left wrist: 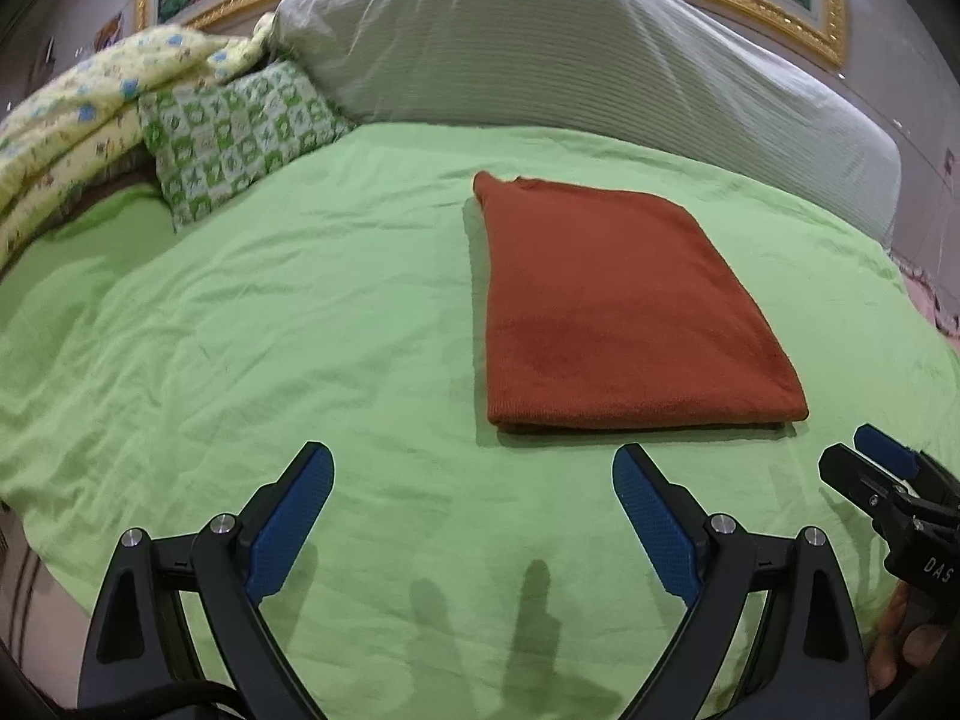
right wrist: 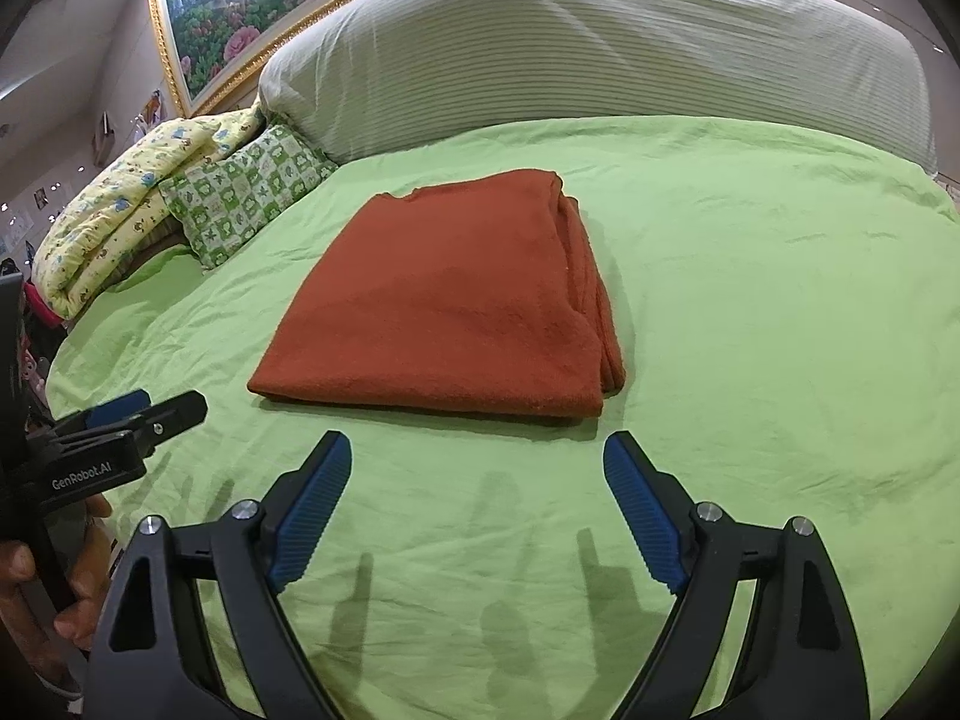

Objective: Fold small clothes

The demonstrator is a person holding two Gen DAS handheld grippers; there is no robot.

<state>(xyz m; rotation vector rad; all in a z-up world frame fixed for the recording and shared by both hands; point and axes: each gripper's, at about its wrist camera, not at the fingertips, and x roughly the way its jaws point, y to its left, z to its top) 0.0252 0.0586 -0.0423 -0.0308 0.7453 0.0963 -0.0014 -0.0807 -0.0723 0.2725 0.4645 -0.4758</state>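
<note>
Nearest the cameras, the left gripper [left wrist: 474, 468] and the right gripper [right wrist: 477, 456] are held with their blue-padded fingers spread wide apart, nothing between them, above the green sheet [left wrist: 270, 330], on which their shadows are cast. The right gripper is glimpsed at the right edge of the left wrist view, where the letters "DAS" can be read on its black body; in the right wrist view the left gripper is seen at the left edge, gripped by a hand [right wrist: 36, 594] and marked "GenRobot.AI". Just beyond both pairs of fingertips, untouched by either, the rust-red garment [right wrist: 444, 306] is laid flat as a folded rectangle on the sheet, its stacked edges seen along its right side. No object is placed between the grippers and the garment. Farther back to the left, a green-and-white patterned pillow [left wrist: 234, 132] is propped against a yellow printed quilt [left wrist: 78, 114]. Behind them, a large grey ribbed cushion [right wrist: 600, 54] is set along the head of the bed, and a gold-framed flower painting [right wrist: 216, 18] is hung on the wall above.
</note>
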